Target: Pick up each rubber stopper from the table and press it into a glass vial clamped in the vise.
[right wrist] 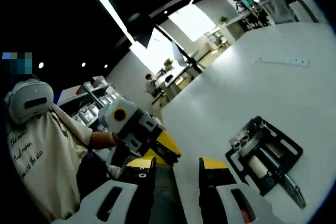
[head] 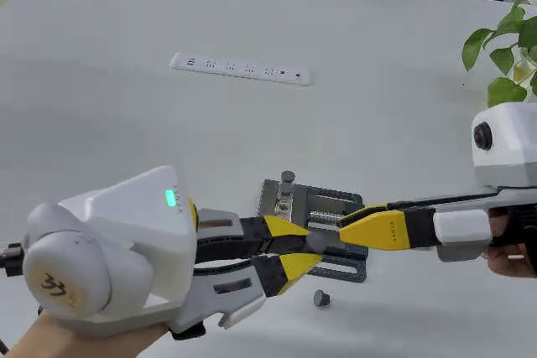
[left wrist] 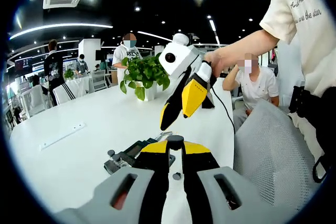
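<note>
Mid-carry, the left gripper (head: 315, 245) is clamped on a rubber stopper (left wrist: 175, 141) just in front of the vise (head: 336, 205), and next must line it up over the clamped vial (head: 287, 194) and press down, while the right gripper (right wrist: 177, 162) waits beside the vise, jaws apart and empty.

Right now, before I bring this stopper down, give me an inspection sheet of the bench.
Surface: white table, no spills seen.
Job's things: vise holding grey-topped vials, count unclear; loose stopper on the table in front of the vise; held stopper in the left jaws.
Clutter: power strip beyond the vise.
Grippers: left gripper shut on the held stopper; right gripper open, nothing between its jaws.
Cables: thin lead hanging from the right gripper.
Surroundings: plant, mesh chair, people nearby.
</note>
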`<state>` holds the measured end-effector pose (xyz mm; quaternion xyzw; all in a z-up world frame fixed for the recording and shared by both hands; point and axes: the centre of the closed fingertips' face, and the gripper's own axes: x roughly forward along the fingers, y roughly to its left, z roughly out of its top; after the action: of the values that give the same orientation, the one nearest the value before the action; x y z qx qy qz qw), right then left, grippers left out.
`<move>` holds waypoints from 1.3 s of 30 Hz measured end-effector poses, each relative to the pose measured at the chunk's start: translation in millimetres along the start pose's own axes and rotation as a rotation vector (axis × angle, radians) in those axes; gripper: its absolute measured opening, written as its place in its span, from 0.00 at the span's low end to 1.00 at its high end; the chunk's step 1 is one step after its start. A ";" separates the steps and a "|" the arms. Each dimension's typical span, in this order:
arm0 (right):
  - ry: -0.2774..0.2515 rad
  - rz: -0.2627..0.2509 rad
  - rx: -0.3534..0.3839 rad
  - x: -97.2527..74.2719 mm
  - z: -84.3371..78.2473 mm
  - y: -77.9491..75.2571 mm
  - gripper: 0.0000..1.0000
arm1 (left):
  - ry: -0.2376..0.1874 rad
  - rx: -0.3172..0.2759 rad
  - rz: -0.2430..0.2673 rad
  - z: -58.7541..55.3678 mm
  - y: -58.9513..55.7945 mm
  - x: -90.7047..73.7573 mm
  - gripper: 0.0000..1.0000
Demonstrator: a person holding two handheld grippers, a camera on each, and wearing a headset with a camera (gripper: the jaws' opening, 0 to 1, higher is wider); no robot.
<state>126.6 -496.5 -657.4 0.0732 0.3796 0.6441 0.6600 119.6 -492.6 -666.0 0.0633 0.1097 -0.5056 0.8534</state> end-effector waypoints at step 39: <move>0.588 -0.068 -0.816 16.9 -24.0 4.0 0.13 | 0.055 0.003 -0.020 -9.7 -4.9 7.2 0.05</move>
<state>107.1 -490.0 -678.8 -0.3876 0.2690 0.7115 0.5208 117.5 -498.9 -677.2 0.0772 0.1331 -0.5123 0.8449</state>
